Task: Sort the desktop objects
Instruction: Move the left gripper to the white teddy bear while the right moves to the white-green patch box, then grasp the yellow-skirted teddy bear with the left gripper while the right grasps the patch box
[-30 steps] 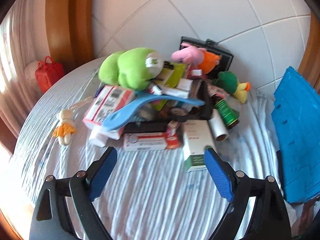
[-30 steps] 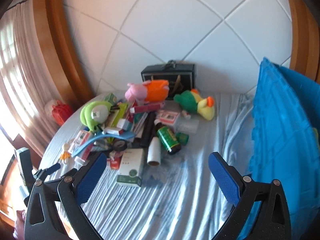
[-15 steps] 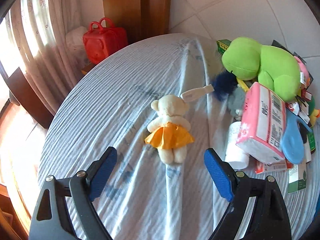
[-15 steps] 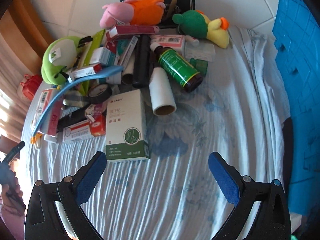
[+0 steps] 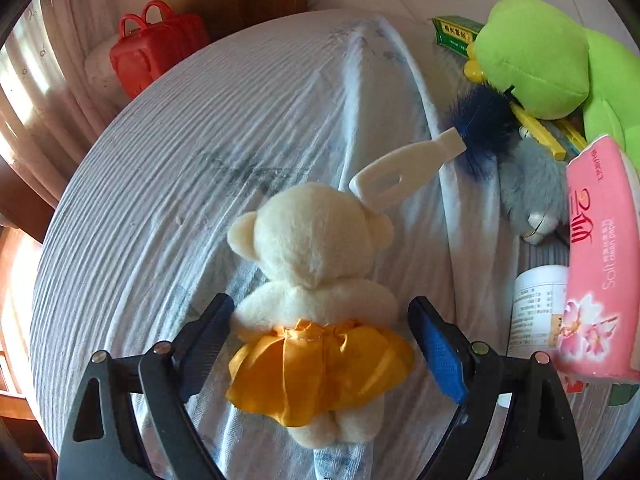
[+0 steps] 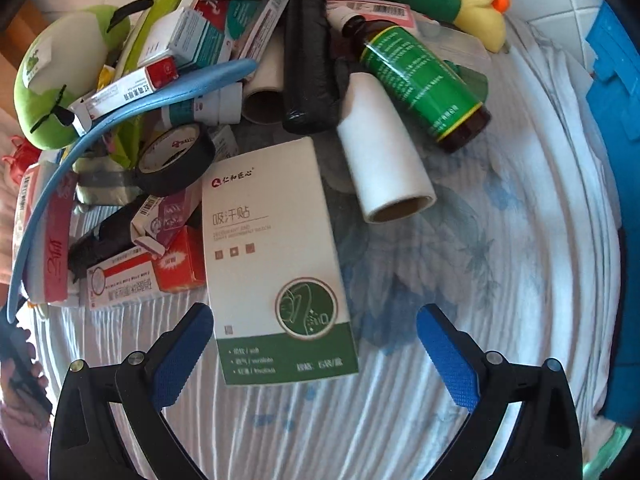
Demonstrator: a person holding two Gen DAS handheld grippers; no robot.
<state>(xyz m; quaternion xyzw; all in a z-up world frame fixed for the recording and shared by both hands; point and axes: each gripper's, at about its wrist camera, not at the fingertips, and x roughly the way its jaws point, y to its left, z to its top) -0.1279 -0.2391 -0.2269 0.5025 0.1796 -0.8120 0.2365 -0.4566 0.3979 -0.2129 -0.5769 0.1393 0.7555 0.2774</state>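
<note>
A cream teddy bear in an orange skirt lies face down on the striped tablecloth. My left gripper is open, its blue pads on either side of the bear's waist, not pressing it. In the right wrist view a white and green box lies at the near edge of a heap of boxes, bottles and rolls. My right gripper is open, with the box's green end between its fingers, nearer the left one. A white roll and a green-labelled brown bottle lie just beyond.
A white-handled blue brush, a green plush and a pink tissue pack lie right of the bear. A red toy case sits past the table's far left edge. Black tape, a blue shoehorn and a blue crate surround the box.
Both grippers have moved down and forward. The left one now straddles the bear, which was ahead of it. The right one has closed in on the white and green box.
</note>
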